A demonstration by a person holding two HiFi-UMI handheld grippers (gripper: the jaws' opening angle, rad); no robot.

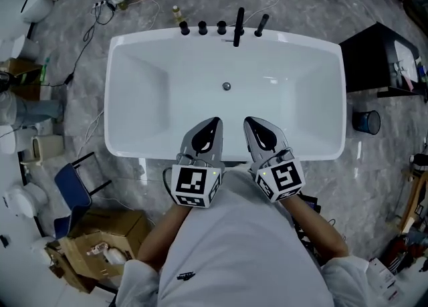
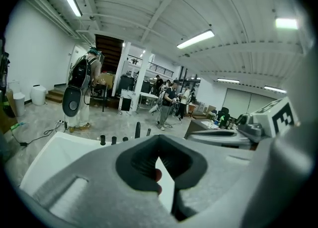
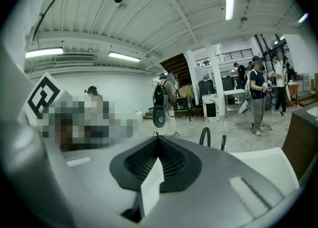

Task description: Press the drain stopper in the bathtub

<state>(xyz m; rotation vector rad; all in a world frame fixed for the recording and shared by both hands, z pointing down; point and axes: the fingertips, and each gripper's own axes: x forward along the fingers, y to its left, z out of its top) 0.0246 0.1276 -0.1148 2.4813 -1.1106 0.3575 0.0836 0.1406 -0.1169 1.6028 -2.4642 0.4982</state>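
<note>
Hovering side by side over the bathtub's near edge: left gripper, right gripper, fingers clenched, nothing between. Drain stopper sits mid-floor, nearer the faucet edge, apart from both grippers.

The head view looks steeply down from high over the near side and takes in the whole bathtub. Both gripper views sit low and close at its near rim, facing far across it. All three share the black taps on the far rim.
</note>
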